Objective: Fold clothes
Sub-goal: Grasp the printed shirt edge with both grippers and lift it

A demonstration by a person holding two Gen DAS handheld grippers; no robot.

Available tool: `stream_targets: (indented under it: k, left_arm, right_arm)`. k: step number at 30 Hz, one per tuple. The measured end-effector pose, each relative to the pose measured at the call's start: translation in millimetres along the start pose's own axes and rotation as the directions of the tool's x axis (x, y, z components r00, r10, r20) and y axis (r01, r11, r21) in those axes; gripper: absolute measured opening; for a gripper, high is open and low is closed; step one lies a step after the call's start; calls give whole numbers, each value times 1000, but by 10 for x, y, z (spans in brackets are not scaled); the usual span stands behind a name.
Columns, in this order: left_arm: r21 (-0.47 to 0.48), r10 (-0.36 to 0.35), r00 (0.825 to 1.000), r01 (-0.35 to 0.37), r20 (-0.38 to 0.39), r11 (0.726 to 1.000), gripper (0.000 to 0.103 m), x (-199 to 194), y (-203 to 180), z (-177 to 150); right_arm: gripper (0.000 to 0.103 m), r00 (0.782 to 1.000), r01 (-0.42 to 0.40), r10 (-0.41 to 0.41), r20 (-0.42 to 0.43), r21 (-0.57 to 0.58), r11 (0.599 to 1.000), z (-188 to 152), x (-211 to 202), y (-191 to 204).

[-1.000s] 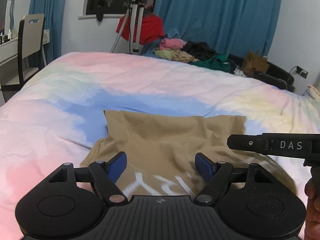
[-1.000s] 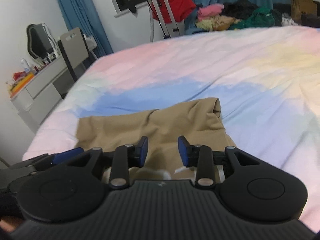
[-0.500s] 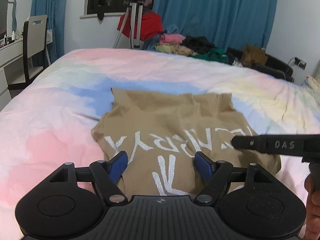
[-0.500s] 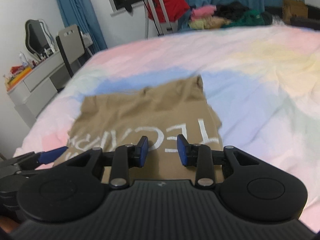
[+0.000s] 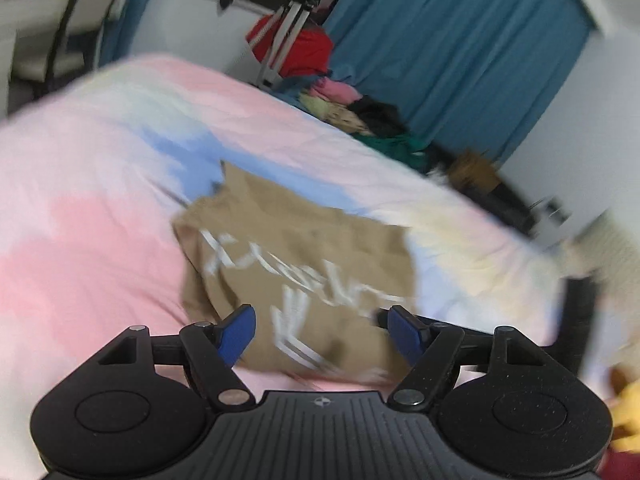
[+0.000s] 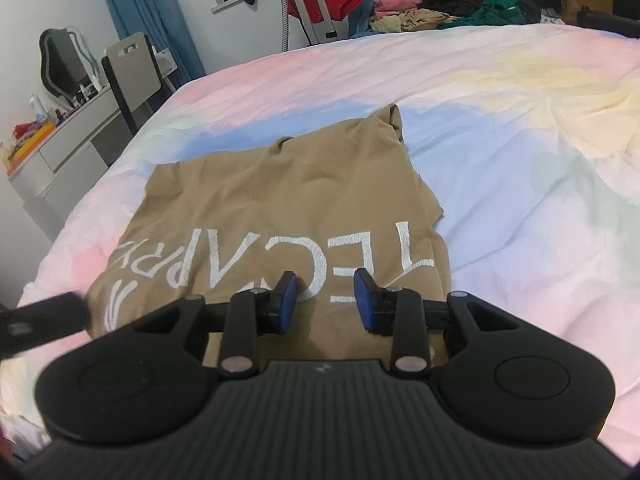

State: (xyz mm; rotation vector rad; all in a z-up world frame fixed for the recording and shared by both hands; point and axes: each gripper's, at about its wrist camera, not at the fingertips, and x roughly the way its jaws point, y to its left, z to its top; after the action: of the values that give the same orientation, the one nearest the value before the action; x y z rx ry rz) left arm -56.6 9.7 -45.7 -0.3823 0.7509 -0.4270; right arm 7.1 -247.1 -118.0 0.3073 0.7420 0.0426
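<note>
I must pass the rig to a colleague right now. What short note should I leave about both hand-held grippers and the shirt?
Left hand-held gripper: open, empty, above the near edge of the tan shirt.
Right hand-held gripper: open, empty, over the shirt's white lettering.
The shirt lies folded into a rough rectangle on the pastel bedcover, lettering up.
Left: perhaps one more fold, then the clothes pile at the far end of the bed.

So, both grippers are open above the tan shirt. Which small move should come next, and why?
Probably lower the right gripper to the near edge of the tan shirt and close its fingers there. The shirt lies flat but only partly folded on the bed, and neither gripper holds anything.
</note>
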Motion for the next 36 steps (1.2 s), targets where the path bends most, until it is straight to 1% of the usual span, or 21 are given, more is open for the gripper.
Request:
stream_targets:
  k: [1,3,6,8,10,13,15,17,20,21,23,24,25,26,28,29,31,33,34,36]
  left_arm:
    - [-37,-12,1000,11,-14,999,78,42,47,-13]
    - [-112,-36,999,32,-40,993,78,127,140,-40]
    - [-223,-77,994,58,-76,973,78,255,280,-80]
    - [-296,-106,990,73,-97,952,78,339,373,-107]
    - [-368,-137,984,85,-116,926,77,424,467,-134]
    - [-451,-147,987,103,-62,887,76,487,605,-119]
    - [-465,-173,984,142,-26,874,76,467,623,-105]
    - [-457,-204,979,191,21,869,76,403,605,-110]
    - [-456,-258,962,269,88,848,76,329,600,-120]
    - [-458,-267,959,281,96,844,75,332,606,-121]
    - [-464,-234,971,233,57,855,73,403,588,-128]
    - [-474,-207,978,189,15,860,69,460,604,-151]
    - [-483,-179,983,143,-29,864,60,519,621,-177]
    - [-502,-173,984,127,-47,855,59,564,650,-204]
    - [-540,-189,982,143,-30,829,57,591,690,-210]
    - [-542,-189,982,148,-20,827,56,583,686,-198]
    - [-524,-185,983,157,-2,837,52,554,644,-176]
    - [-482,-192,981,181,26,857,51,492,565,-149]
    - [-467,-210,976,209,52,859,51,449,530,-133]
    - [-442,-272,956,292,111,848,51,369,467,-109]
  right_arm:
    - [34,1000,1,-1,0,2,1000,1,1,2]
    - [34,1000,2,-2,1,5,1000,-3,2,6]
    - [35,1000,6,-6,2,0,1000,-8,2,21]
    - [35,1000,9,-9,4,-2,1000,-11,1,24]
    - [35,1000,9,-9,4,0,1000,-11,2,22]
    - [35,1000,9,-9,5,5,1000,-12,2,22]
    - [35,1000,9,-9,7,10,1000,-11,0,20]
    - [35,1000,7,-7,7,22,1000,-4,-3,8]
    - [35,1000,0,-1,7,52,999,0,-5,-24]
    - [35,1000,-3,3,7,63,998,3,-5,-33]
    - [35,1000,-9,8,6,78,997,7,-5,-44]
    - [35,1000,-11,10,5,80,997,6,-4,-44]
    - [35,1000,-12,12,4,83,996,5,-2,-44]
    - [35,1000,-14,14,4,86,996,4,-1,-44]
    - [35,1000,-12,12,5,80,997,1,-2,-32]
    - [35,1000,-11,11,5,77,997,2,-3,-29]
    - [35,1000,-12,11,6,80,997,5,-5,-30]
    - [35,1000,-12,11,6,89,996,5,-6,-38]
    - [35,1000,-12,11,7,96,995,9,-10,-45]
    - [35,1000,-14,13,9,116,993,24,-25,-67]
